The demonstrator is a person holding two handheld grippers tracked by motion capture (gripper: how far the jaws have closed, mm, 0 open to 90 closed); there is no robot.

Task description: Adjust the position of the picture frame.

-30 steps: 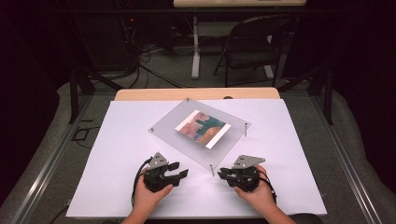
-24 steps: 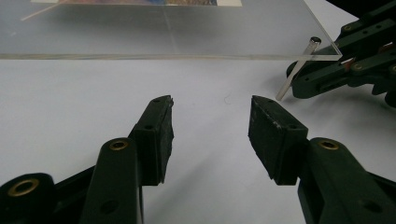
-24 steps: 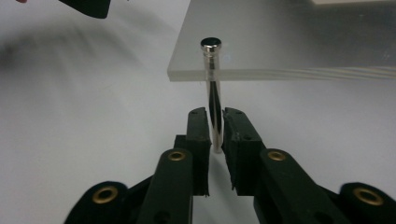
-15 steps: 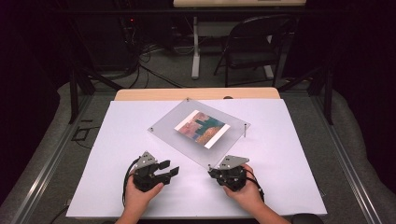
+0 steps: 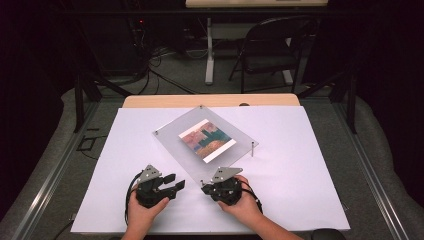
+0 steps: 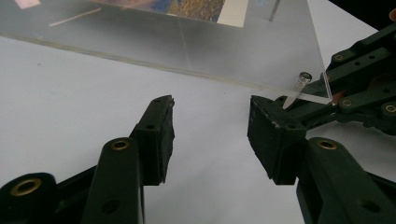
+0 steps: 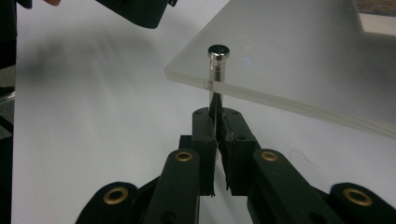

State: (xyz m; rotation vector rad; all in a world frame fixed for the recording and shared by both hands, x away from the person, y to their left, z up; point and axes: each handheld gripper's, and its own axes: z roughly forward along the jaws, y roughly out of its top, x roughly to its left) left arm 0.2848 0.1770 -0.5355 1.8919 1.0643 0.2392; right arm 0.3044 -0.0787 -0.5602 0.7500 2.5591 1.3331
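One upright metal standoff pin [image 7: 218, 70] at the acrylic frame's [image 5: 200, 150] near corner is clamped in my right hand-held gripper [image 7: 217, 140], while my left hand-held gripper [image 6: 210, 135], nearby, gapes empty.

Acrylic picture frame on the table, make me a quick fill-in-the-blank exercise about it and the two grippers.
1. The right gripper is shut on the frame's corner ____.
2. The left gripper has its jaws ____, gripping nothing.
3. The acrylic frame holds a ____ between its clear panels.
4. The frame stands on a ____ table.

Missing words: standoff pin; open; picture; white
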